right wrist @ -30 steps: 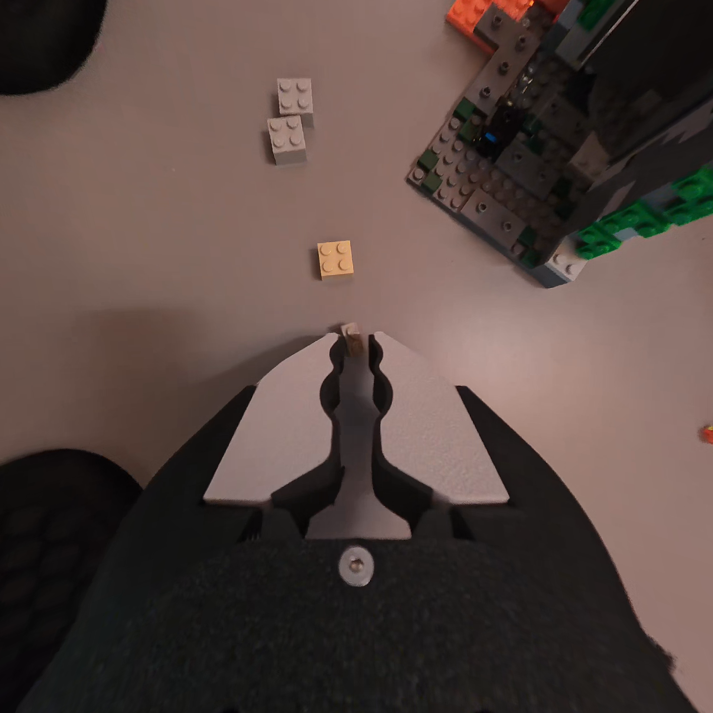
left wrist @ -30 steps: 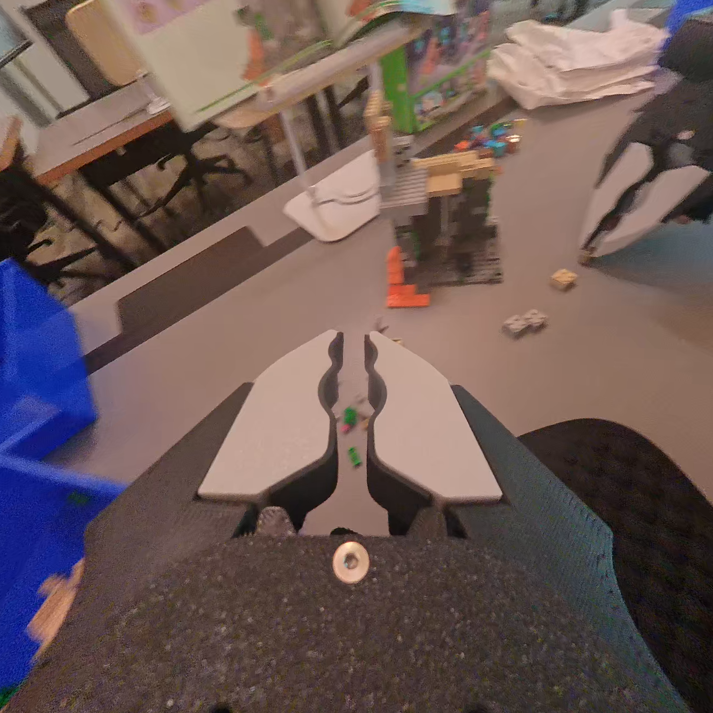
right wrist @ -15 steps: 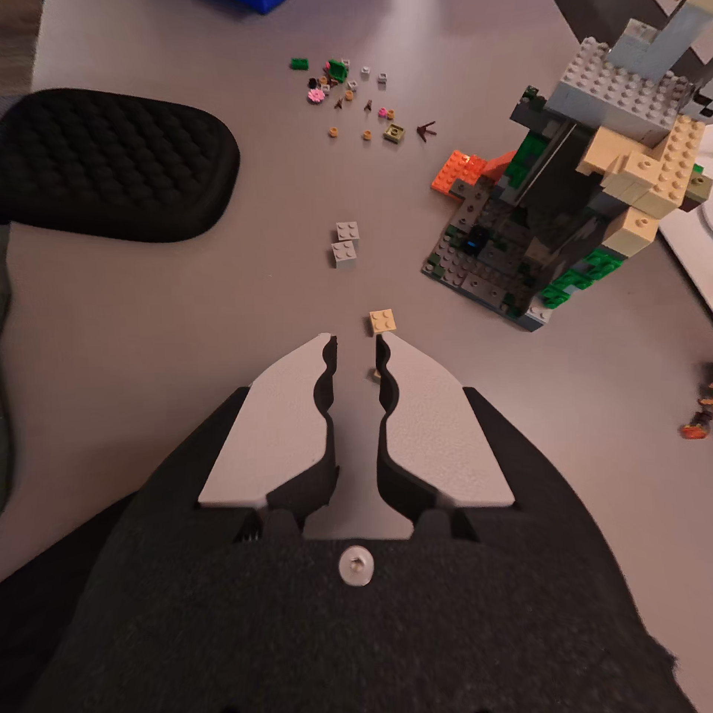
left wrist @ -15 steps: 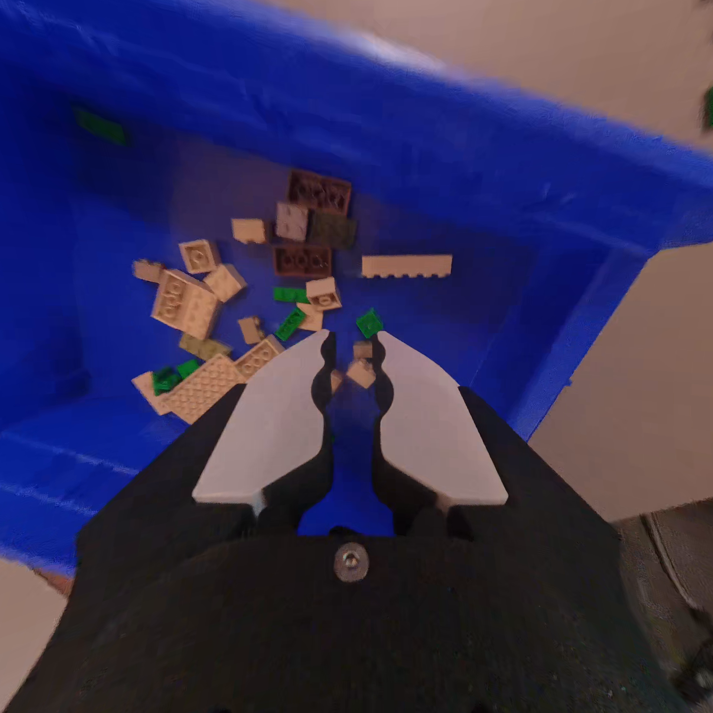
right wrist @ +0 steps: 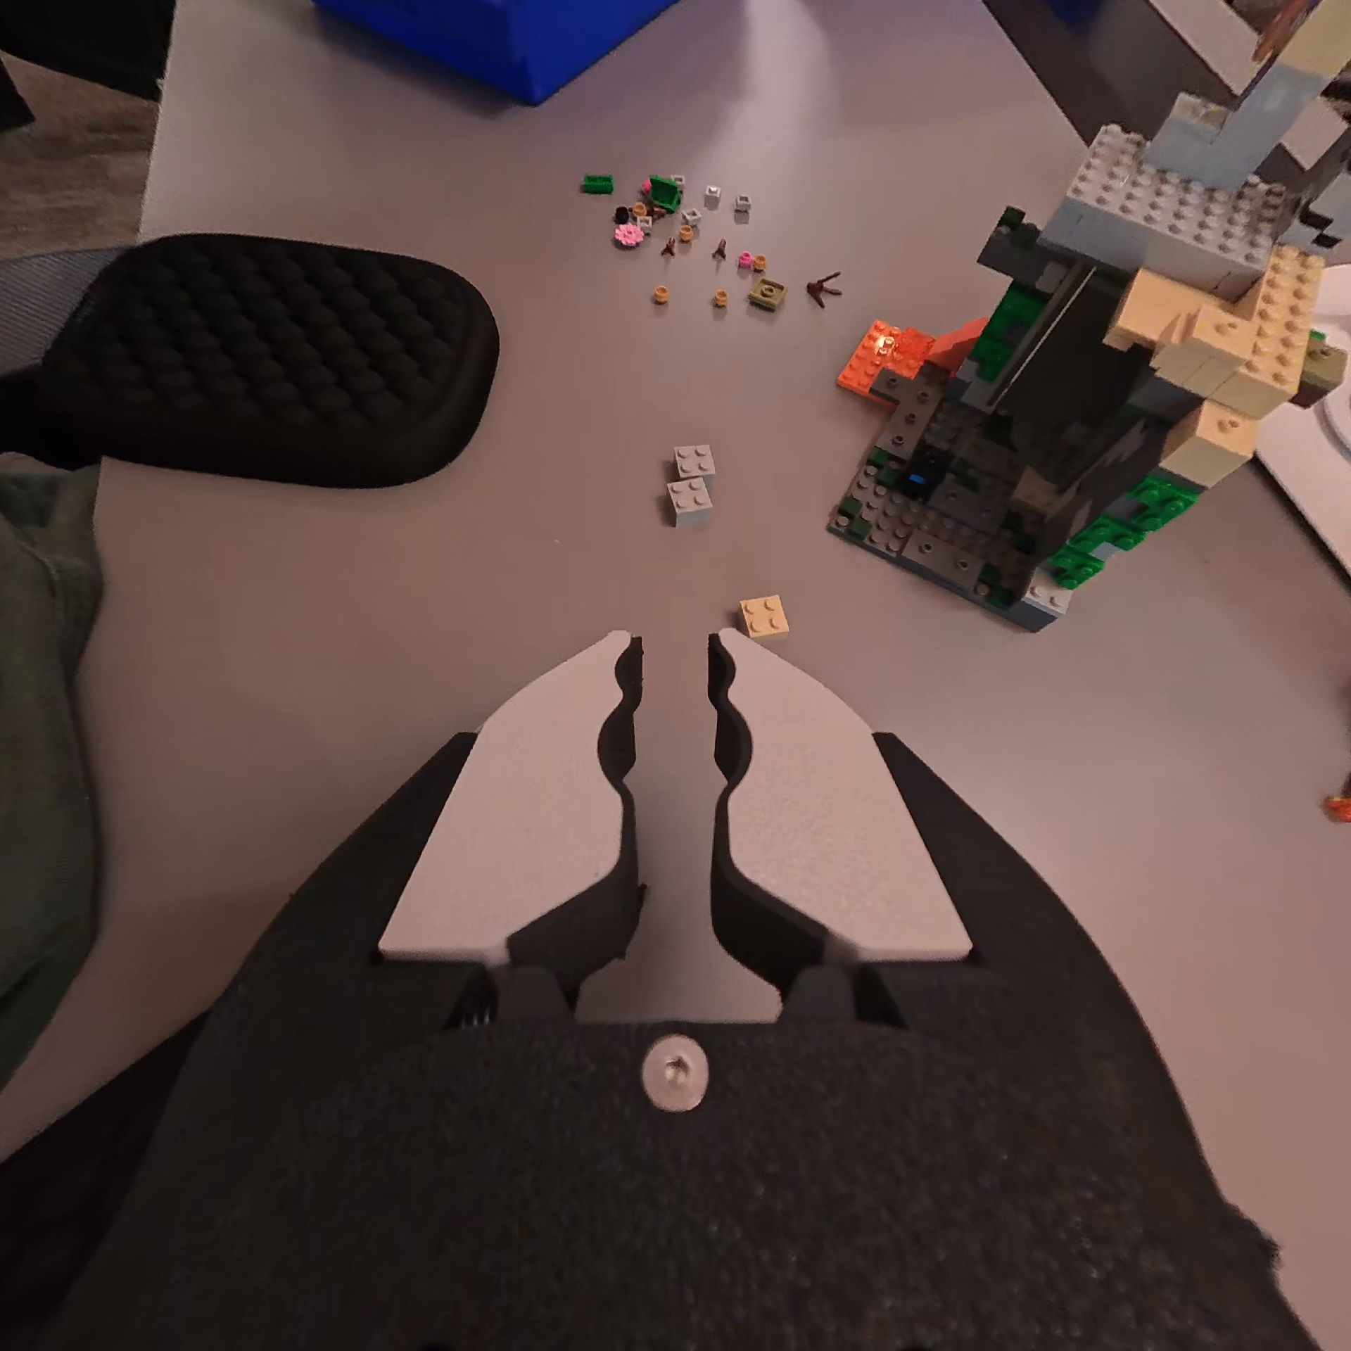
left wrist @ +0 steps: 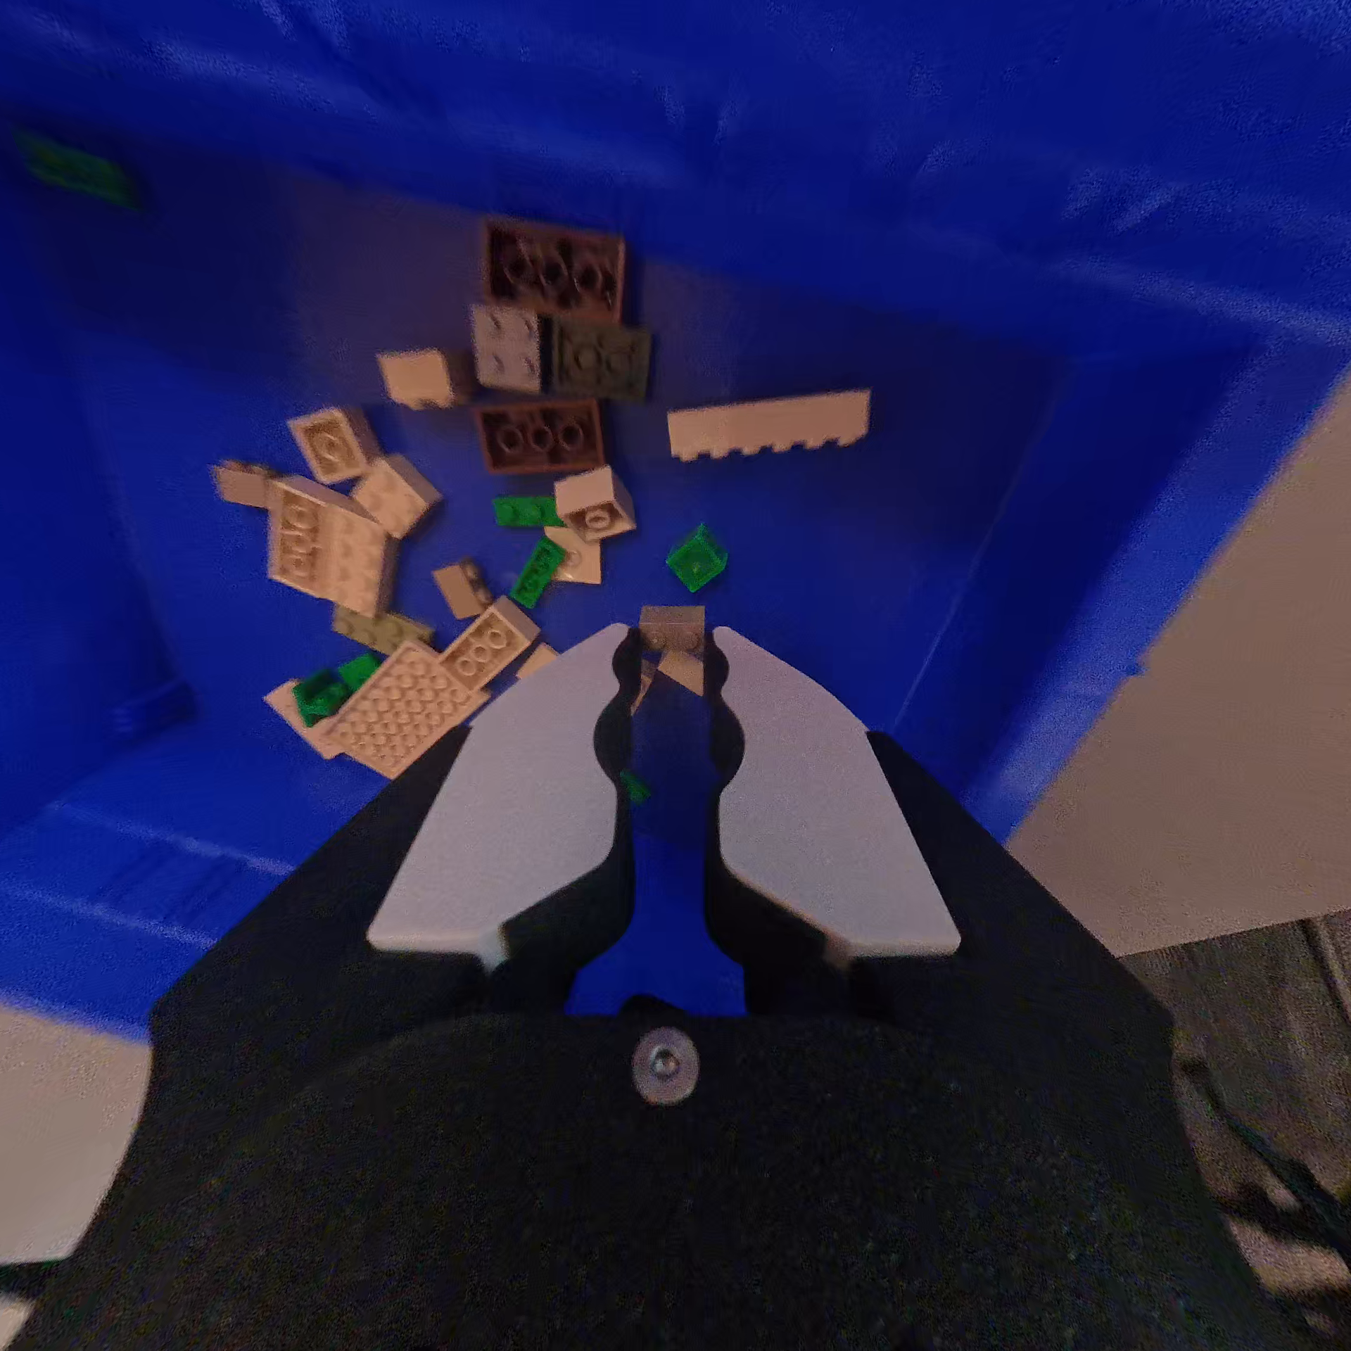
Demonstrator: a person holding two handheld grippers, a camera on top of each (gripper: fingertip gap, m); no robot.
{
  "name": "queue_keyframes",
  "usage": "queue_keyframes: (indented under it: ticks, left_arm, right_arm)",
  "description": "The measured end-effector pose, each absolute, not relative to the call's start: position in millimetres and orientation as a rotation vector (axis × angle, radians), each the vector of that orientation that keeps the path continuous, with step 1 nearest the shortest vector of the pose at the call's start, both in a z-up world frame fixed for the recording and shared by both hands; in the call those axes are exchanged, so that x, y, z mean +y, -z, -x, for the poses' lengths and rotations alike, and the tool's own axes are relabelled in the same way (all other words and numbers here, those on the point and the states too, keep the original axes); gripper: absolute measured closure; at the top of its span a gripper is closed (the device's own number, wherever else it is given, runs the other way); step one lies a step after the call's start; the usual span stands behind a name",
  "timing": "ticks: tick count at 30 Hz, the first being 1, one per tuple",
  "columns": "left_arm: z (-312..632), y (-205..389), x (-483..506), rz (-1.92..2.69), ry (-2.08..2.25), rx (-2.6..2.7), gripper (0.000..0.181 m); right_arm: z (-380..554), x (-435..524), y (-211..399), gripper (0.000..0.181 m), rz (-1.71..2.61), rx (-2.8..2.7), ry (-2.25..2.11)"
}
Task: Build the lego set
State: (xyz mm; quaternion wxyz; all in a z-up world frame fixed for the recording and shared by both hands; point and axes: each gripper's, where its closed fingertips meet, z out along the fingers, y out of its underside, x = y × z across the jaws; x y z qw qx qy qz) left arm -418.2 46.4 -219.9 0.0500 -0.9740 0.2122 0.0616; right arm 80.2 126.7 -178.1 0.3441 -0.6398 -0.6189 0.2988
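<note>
My left gripper reaches down into a blue bin of loose tan, brown, grey and green bricks. Its jaws are slightly apart, with a small tan brick right between the tips; I cannot tell if they touch it. My right gripper is open and empty above the grey table. A tan 2x2 plate lies just right of its tips. Two grey 2x2 bricks lie farther ahead. The partly built model, grey, tan and green with an orange plate, stands at the right.
A scatter of tiny pieces lies far ahead on the table. A black quilted pad sits at the left. The blue bin's corner shows at the top. A white object is beyond the model. A long tan piece lies in the bin. Some 50 cm of space lies between my two pairs of fingers. The left gripper is farther from the tan 2x2 plate, some 45 cm, than the right, some 8 cm. From my right tips it is roughly 20 cm to the partly built model; from my left, 45 cm.
My left gripper swung from the table into the blue bin and closed in around a small tan brick. My right gripper let go of a tiny piece, opened and pulled back from the table.
</note>
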Motion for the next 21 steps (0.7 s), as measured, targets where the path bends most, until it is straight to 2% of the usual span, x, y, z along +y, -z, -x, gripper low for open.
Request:
queue_keyframes:
  ticks: [1, 5, 9, 15, 21]
  left_arm:
    - [410.7, 205.9, 51.7, 2.909, -0.181, 0.646, 0.165]
    - [341.9, 147.0, 77.6, 2.583, -0.158, 0.829, 0.165]
    - [236.3, 118.4, 92.0, 2.344, -0.014, 0.971, 0.165]
    - [101.2, 127.7, 100.5, 2.198, 0.361, 1.030, 0.165]
    - [27.1, 147.7, 108.7, 2.189, 0.597, 1.028, 0.165]
  right_arm:
    - [-79.4, 125.8, 175.3, 0.165, 1.653, -1.602, -0.779]
    - [-64.1, 119.3, 158.4, 0.165, 1.601, -1.565, -0.847]
    - [-36.1, 116.9, 138.1, 0.165, 1.486, -1.508, -0.789]
    - [3.4, 96.2, 126.4, 0.165, 1.224, -1.521, -0.483]
    - [15.7, 96.6, 131.1, 0.163, 1.076, -1.505, -0.198]
